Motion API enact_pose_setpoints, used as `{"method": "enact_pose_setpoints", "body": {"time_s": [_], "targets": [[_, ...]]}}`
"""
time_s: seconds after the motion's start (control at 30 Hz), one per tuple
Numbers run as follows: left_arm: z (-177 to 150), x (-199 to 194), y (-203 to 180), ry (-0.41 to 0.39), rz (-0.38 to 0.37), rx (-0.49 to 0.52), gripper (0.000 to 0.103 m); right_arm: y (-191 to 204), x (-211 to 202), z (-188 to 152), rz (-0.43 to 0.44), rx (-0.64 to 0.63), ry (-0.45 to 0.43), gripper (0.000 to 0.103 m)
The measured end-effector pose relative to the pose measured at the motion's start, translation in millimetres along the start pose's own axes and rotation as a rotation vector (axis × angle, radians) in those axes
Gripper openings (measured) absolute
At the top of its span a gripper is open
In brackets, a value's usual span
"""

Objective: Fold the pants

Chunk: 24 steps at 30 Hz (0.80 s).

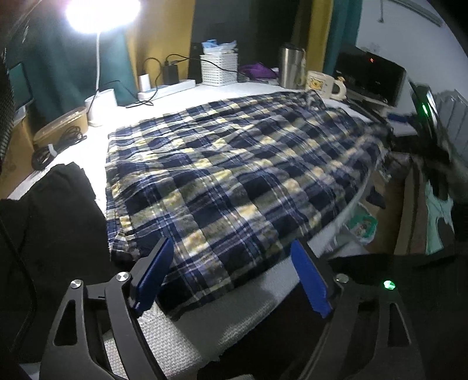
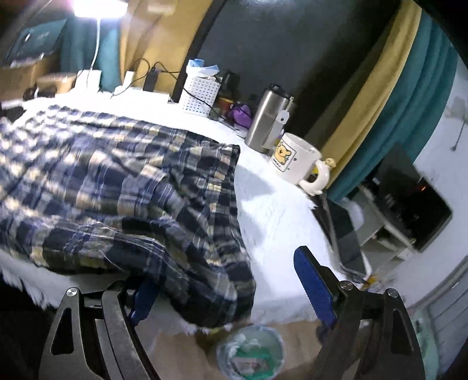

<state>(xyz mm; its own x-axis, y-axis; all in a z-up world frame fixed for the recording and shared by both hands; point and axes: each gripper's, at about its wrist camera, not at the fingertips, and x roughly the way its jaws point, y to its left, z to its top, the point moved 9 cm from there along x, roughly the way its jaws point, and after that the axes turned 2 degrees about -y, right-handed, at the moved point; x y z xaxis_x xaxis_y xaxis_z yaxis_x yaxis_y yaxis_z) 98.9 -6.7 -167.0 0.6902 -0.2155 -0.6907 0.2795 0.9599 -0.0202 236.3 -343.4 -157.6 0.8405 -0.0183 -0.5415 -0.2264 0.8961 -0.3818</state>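
Navy, yellow and white plaid pants (image 1: 234,163) lie spread across the white-covered table (image 1: 234,315). My left gripper (image 1: 231,277) is open, its blue pads astride the near edge of the pants. In the right wrist view the pants (image 2: 122,187) hang a little over the table's front edge. My right gripper (image 2: 231,289) is open at that overhanging corner; its left pad is partly hidden under the cloth, and the right pad (image 2: 314,286) stands clear of it. The right gripper also shows blurred at the far right of the left wrist view (image 1: 433,152).
Along the table's far edge stand a cream mug (image 2: 295,160), a steel tumbler (image 2: 264,117), a white perforated basket (image 2: 199,95), chargers with cables and a bright lamp (image 1: 102,11). A bin (image 2: 251,350) sits on the floor below. Dark cloth (image 1: 52,219) lies at the left.
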Motion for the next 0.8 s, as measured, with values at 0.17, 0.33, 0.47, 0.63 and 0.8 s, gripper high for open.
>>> {"method": "enact_pose_setpoints", "body": {"time_s": [0.17,0.33,0.47,0.63,0.8], "targets": [[2.4,-1.9,-14.0,-0.022,-0.007,0.065,0.088,-6.6,15.9,22.5,0.071,0.086,0.019,0.087],[11.5,12.2,-29.6,-0.029,0.057,0.169,0.089,-7.1,27.6,40.8,0.13,0.154,0.035,0.087],[13.2,33.7,-29.8,0.025,0.149,0.218,0.089,-11.0,36.1,48.3,0.169,0.207,0.049,0.087],[14.6,30.5,-20.7,0.019,0.141,0.207,0.064,-15.5,48.4,56.9,0.211,0.26,0.061,0.087],[17.3,11.9,2.4,-0.005,0.068,0.053,0.02,-12.5,48.7,59.9,0.208,0.246,0.051,0.087]]}}
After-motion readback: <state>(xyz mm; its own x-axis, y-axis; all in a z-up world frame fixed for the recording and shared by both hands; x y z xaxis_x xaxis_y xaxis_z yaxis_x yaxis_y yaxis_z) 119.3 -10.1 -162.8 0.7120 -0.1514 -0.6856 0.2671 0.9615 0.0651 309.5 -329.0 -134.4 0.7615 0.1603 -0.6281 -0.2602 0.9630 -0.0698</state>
